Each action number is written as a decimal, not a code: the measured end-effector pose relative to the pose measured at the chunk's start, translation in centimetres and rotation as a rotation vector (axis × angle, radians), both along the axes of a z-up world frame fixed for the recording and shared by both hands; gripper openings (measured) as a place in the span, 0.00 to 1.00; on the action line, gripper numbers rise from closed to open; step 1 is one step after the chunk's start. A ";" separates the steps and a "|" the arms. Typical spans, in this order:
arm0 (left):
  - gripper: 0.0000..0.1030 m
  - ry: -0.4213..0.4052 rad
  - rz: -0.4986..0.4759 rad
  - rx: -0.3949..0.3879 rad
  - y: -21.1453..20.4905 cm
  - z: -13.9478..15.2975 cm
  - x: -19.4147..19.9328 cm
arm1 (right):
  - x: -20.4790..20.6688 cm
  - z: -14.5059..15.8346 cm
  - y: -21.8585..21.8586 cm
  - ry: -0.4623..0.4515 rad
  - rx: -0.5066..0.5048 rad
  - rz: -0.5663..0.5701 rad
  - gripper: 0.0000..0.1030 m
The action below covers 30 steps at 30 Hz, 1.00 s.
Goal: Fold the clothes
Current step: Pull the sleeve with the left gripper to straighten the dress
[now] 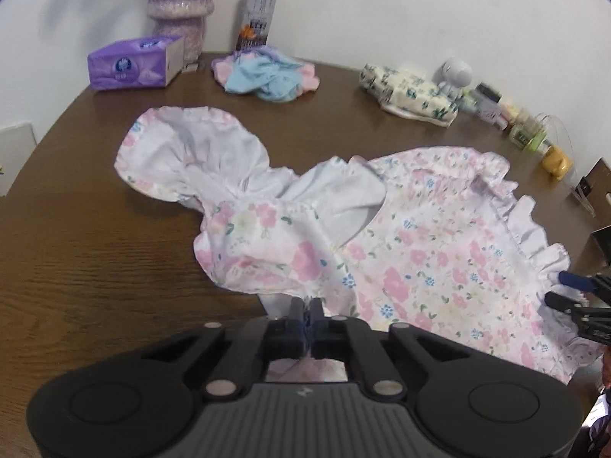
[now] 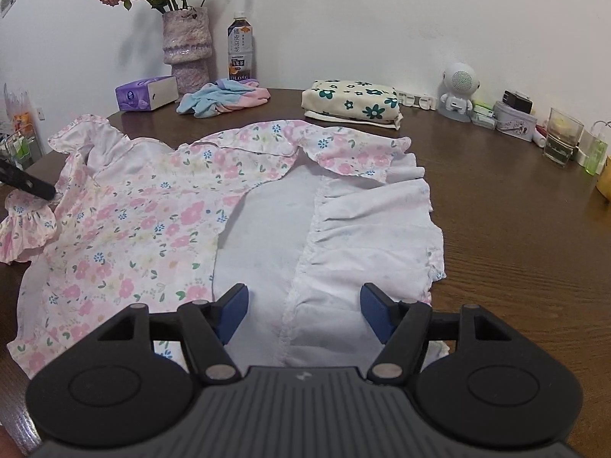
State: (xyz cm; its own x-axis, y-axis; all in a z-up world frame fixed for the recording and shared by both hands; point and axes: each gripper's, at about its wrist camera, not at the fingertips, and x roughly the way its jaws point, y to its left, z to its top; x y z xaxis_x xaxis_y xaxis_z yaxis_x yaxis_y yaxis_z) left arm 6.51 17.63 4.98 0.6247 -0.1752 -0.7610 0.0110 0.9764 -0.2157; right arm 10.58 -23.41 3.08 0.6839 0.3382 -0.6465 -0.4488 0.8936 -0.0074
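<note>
A pink floral dress with white ruffles lies spread on the brown table. My left gripper is shut on the dress's near edge, lifting a fold of the fabric. In the right wrist view the dress lies partly folded over, its white inside and ruffle showing. My right gripper is open just above the white part, both blue pads bare. The right gripper also shows at the right edge of the left wrist view, by the ruffled hem. The left gripper's tip shows at the left of the right wrist view.
At the back stand a purple tissue box, a vase, a tea bottle, a blue and pink crumpled garment, a folded floral cloth, a white robot figure, and jars and a glass.
</note>
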 end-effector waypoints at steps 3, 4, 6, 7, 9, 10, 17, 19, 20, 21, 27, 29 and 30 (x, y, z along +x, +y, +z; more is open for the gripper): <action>0.01 -0.030 0.063 0.003 1.8 0.3 -2.2 | 0.2 -0.7 -0.2 0.021 -0.026 -0.019 0.64; 0.01 -0.027 0.090 0.002 2.6 0.2 -2.8 | 0.3 -0.9 -0.4 0.027 -0.020 -0.022 0.64; 0.01 -0.013 0.144 -0.002 4.2 -0.1 -3.6 | 0.4 -1.1 -0.7 0.038 0.001 -0.027 0.64; 0.01 -0.006 0.171 -0.003 4.9 -0.4 -3.9 | 0.4 -1.2 -0.8 0.040 0.005 -0.029 0.64; 0.02 0.010 0.210 0.000 6.1 -0.8 -4.2 | 0.3 -1.2 -0.9 0.038 0.007 -0.033 0.64; 0.02 0.017 0.223 0.003 6.5 -0.9 -4.2 | 0.2 -1.2 -0.9 0.036 0.008 -0.035 0.64; 0.32 -0.057 0.237 -0.004 6.8 0.6 -3.8 | 0.0 -1.3 -0.8 0.030 0.009 -0.040 0.64; 0.34 -0.076 0.200 -0.012 6.1 0.8 -3.4 | 0.0 -1.3 -0.8 0.030 0.009 -0.042 0.65; 0.33 -0.061 0.179 0.003 5.6 0.5 -3.1 | 0.0 -1.3 -0.7 0.030 0.009 -0.043 0.65; 0.30 -0.041 0.160 0.021 5.1 0.1 -2.9 | 0.0 -1.3 -0.7 0.030 0.009 -0.043 0.65; 0.11 -0.025 0.220 0.065 6.5 -1.4 -4.3 | 0.0 -1.3 -0.7 0.028 0.010 -0.043 0.65; 0.14 -0.070 0.228 0.038 6.8 -0.4 -5.4 | 0.0 -1.3 -0.7 0.029 0.009 -0.042 0.65; 0.20 -0.094 0.227 0.026 6.9 0.1 -5.9 | 0.0 -1.3 -0.7 0.030 0.009 -0.041 0.65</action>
State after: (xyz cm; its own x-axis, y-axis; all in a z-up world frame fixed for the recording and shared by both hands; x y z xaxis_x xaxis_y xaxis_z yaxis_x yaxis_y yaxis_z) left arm 0.60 24.49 5.08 0.7142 -0.0036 -0.7000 -0.1901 0.9614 -0.1990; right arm 10.61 -24.08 1.78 0.6776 0.3158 -0.6642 -0.4116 0.9113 0.0133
